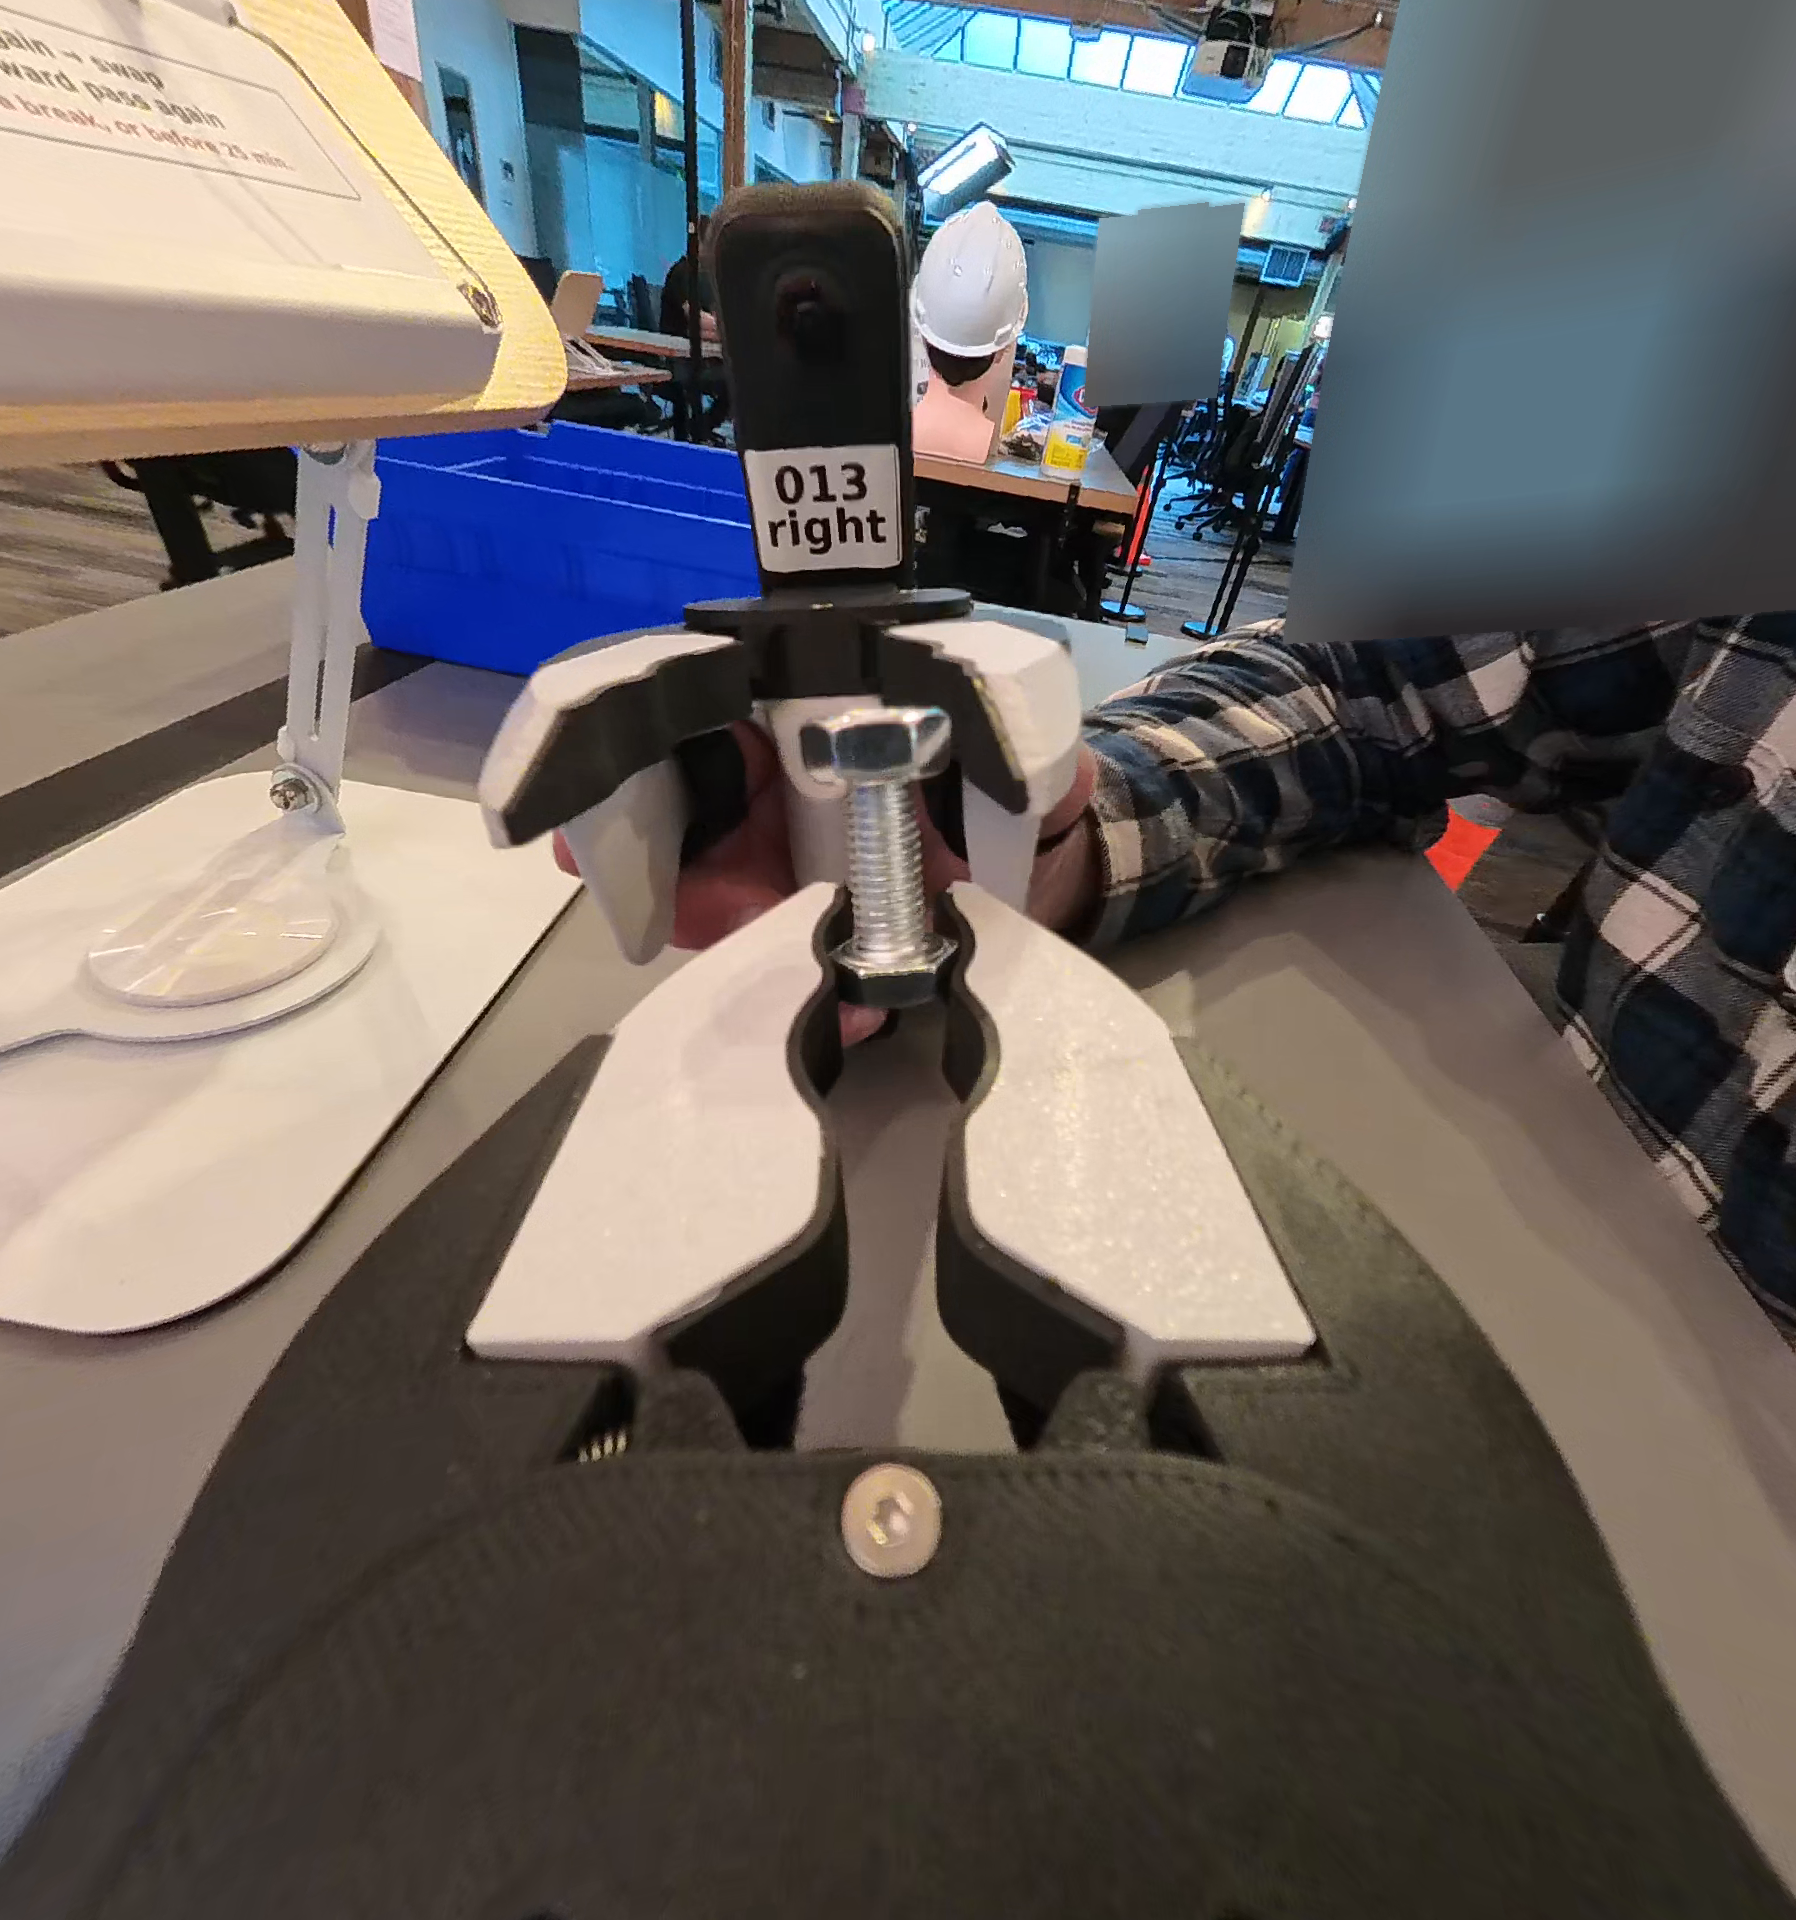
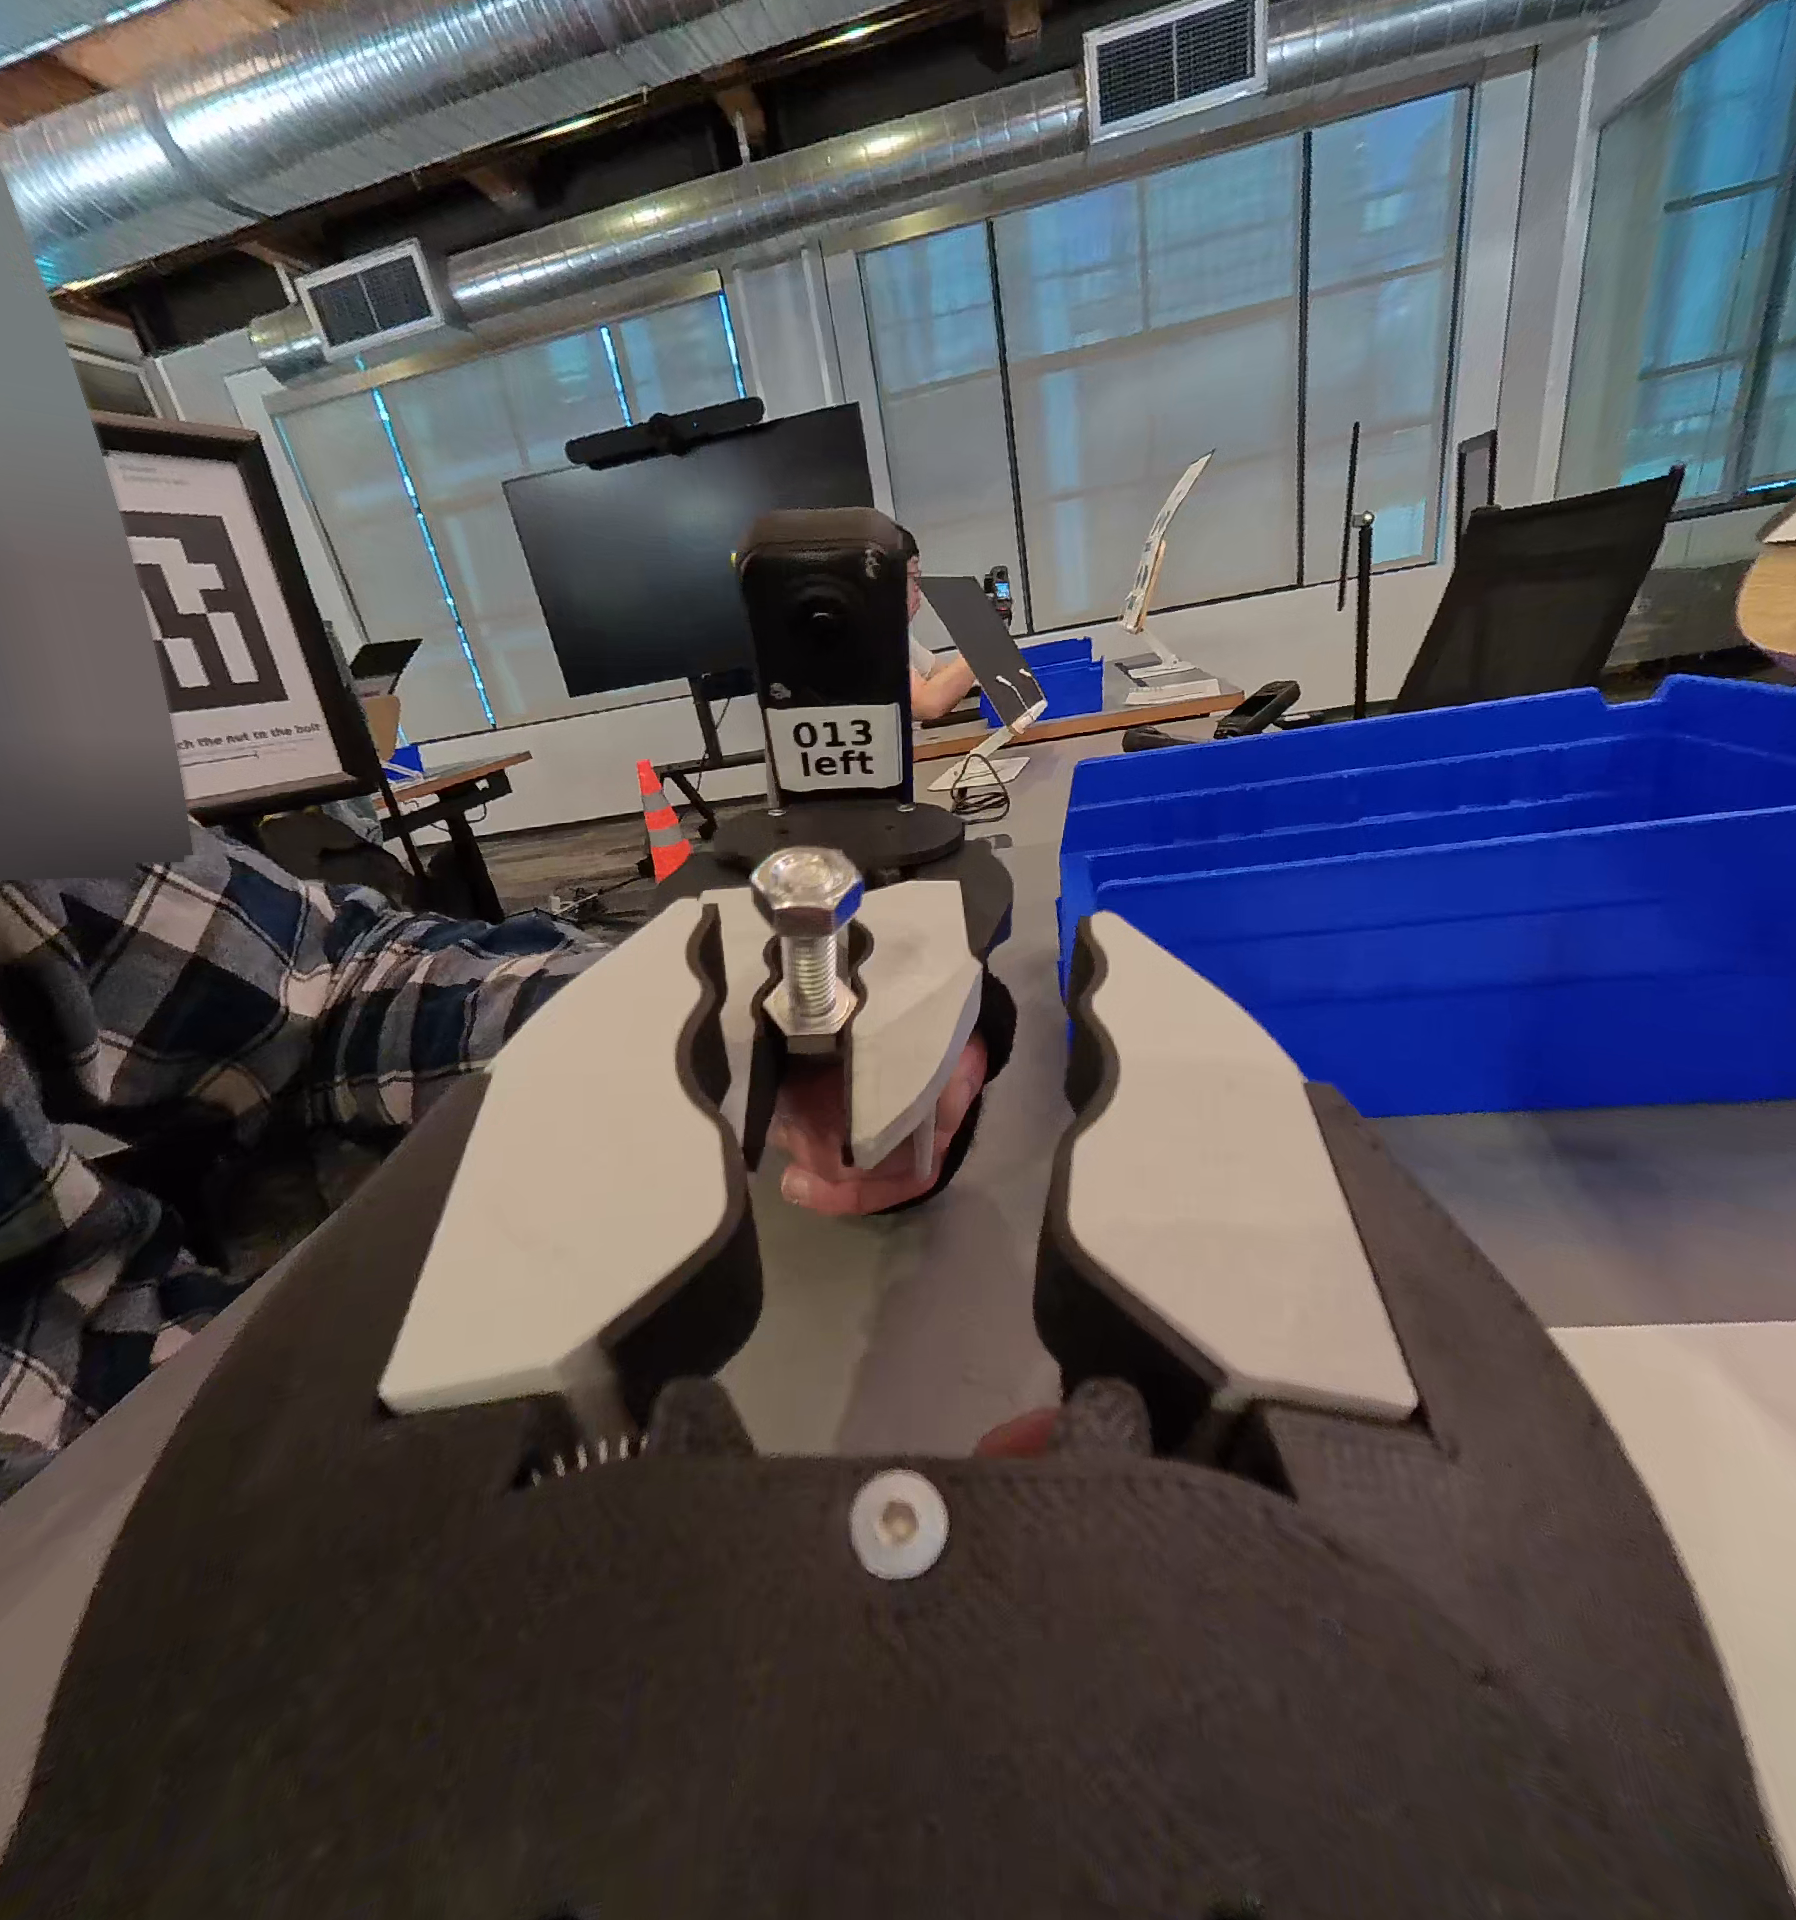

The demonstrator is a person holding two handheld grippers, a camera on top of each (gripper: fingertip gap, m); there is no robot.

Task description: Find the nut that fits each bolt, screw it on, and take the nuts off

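- Left gripper: white, wavy-edged fingers clamp a hexagonal steel nut threaded on an upright, shiny hex-head bolt.
- Right gripper: fingers spread wide, holding nothing.

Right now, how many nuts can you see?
1. The nut sits low on the bolt, clamped in the left hand-held gripper. Others may be hidden in the blue bin.

Nut between left claw pads, bolt upright above it; right claw directly behind; bin farther back on tabletop.
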